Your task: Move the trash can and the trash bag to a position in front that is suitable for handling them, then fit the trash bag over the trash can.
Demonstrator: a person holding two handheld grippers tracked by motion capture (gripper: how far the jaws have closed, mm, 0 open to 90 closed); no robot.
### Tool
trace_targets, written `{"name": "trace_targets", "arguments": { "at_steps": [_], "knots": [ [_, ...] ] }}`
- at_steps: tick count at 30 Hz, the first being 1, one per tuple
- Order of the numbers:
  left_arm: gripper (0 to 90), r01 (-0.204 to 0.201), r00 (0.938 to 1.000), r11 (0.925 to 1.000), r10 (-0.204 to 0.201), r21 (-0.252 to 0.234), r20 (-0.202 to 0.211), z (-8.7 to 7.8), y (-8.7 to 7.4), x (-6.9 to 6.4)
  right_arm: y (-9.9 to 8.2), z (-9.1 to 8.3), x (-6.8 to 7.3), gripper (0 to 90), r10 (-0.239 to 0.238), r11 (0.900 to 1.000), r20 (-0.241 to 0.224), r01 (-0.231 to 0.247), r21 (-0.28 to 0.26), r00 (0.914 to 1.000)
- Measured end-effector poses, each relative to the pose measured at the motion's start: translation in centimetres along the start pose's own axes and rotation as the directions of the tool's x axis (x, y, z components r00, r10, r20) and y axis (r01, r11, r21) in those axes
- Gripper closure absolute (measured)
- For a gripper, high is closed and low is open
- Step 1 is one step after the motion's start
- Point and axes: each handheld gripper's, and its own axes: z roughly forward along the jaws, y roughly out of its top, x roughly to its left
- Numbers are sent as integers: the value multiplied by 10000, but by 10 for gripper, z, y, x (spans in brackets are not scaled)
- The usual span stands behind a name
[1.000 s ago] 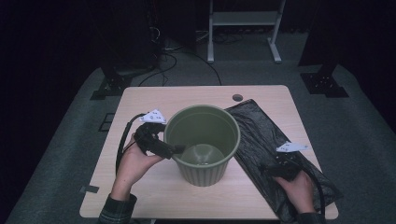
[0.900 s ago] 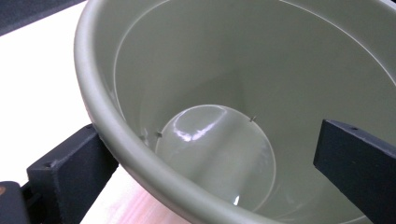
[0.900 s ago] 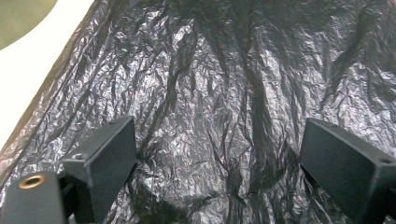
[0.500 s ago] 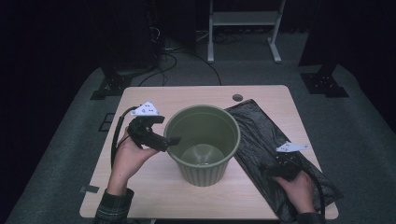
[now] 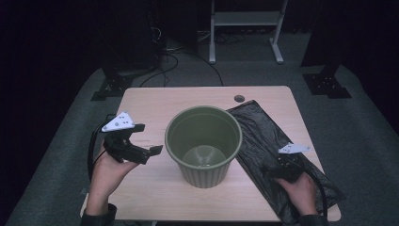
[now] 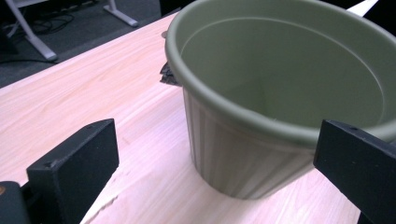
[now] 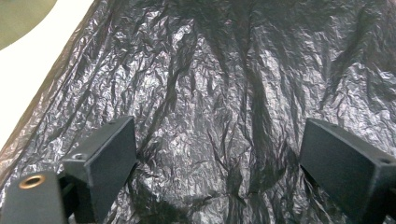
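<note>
- Right claw (image 5: 272,170) wide open, low over crinkly black plastic bag (image 5: 275,141), empty; hand low at near right edge.
- Left claw (image 5: 149,151) wide open, empty, raised left of pot, pointing at it.
- Green ribbed round pot (image 5: 203,146) upright mid wooden surface (image 5: 155,101), bag just beside it.

Dark room, grey carpet (image 5: 357,117). Light wood table (image 5: 155,101). White metal stand (image 5: 244,19) behind; black cables (image 5: 188,56) on floor; black stand feet (image 5: 113,87).
</note>
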Motion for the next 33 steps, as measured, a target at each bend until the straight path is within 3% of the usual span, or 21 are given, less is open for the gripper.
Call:
{"name": "trace_targets", "arguments": {
  "at_steps": [11, 21, 33],
  "knots": [
    [0, -114, 9997, 9998, 118, 144, -218, 5, -34, -8, 0, 0, 0, 102, 3, 10000, 1, -3, -2, 10000],
    [0, -83, 9997, 9999, 86, 123, -241, 12, -55, -6, 0, 0, 0, 102, 5, 10000, -1, -5, -1, 10000],
    [0, 61, 9999, 9989, -56, 467, -113, 38, -80, -7, 0, 0, 0, 102, 2, 10000, -3, -2, -1, 10000]
  ]
}}
